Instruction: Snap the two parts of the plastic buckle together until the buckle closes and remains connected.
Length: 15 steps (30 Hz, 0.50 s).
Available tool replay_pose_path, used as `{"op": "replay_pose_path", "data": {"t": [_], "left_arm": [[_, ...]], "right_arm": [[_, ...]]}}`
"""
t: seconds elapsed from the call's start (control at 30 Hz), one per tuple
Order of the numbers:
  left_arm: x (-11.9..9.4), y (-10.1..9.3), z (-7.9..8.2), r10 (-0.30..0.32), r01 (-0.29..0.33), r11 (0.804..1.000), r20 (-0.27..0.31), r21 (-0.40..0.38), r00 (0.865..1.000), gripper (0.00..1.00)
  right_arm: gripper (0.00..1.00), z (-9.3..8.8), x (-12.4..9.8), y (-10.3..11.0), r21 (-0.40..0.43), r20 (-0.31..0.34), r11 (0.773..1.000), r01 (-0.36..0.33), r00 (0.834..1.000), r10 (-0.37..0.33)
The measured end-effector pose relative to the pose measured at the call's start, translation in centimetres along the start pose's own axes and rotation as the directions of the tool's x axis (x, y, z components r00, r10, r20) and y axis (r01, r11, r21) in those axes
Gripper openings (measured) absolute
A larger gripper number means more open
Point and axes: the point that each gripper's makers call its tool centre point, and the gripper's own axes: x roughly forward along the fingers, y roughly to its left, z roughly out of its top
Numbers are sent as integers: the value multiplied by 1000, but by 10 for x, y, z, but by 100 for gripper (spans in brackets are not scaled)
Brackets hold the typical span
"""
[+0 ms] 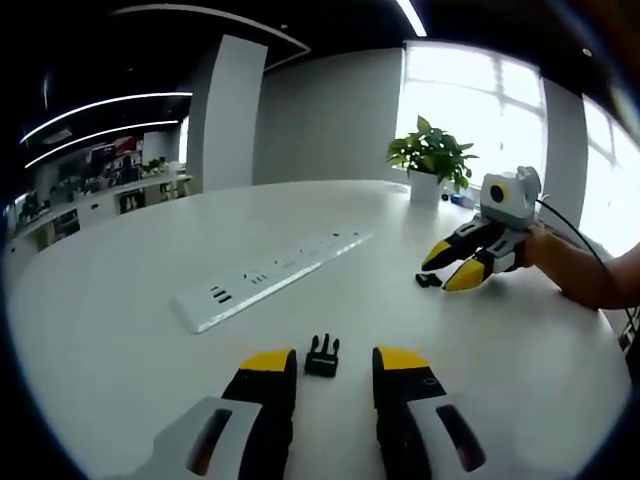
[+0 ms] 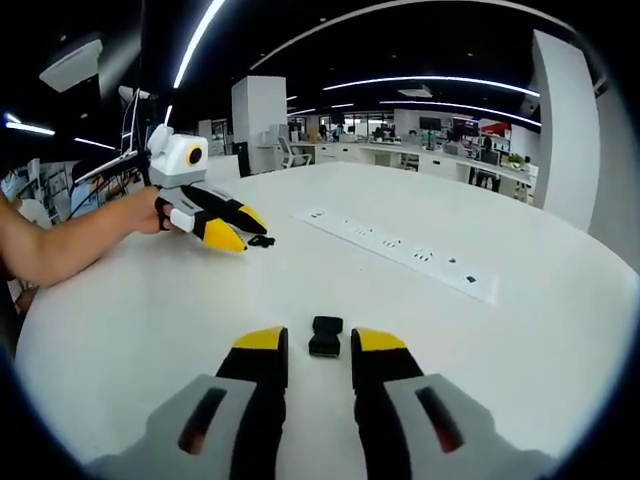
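A black pronged buckle part (image 1: 322, 355) lies on the white table (image 1: 130, 260), just ahead of my left gripper (image 1: 335, 360), whose yellow-tipped jaws stand open on either side of it. In the right gripper view this same part (image 2: 262, 240) sits at the tips of the left gripper (image 2: 245, 230). The black socket part (image 2: 325, 336) rests flat just in front of my right gripper (image 2: 320, 342), which is open and holds nothing. From the left gripper view, the socket part (image 1: 428, 281) lies at the tips of the right gripper (image 1: 443, 273).
A long white power strip (image 1: 270, 275) (image 2: 400, 250) lies across the table beyond the buckle parts. A potted plant (image 1: 432, 160) stands near the far edge by the window. A person's forearm (image 1: 590, 270) (image 2: 60, 240) rests low over the table.
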Motion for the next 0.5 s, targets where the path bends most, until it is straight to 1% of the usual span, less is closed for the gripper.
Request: {"op": "replay_pose_path", "data": {"t": [0.33, 0.5], "left_arm": [[2, -1, -1, 2, -2, 1000, -8, 5, 1000, 29], [2, -1, -2, 4, -4, 1000, -10, 16, 1000, 27]], "right_arm": [[23, -1, 0, 2, 3, -6, 1000, -6, 1000, 6], [23, -2, 1, 1, 1, -8, 1000, -4, 1000, 4]]}}
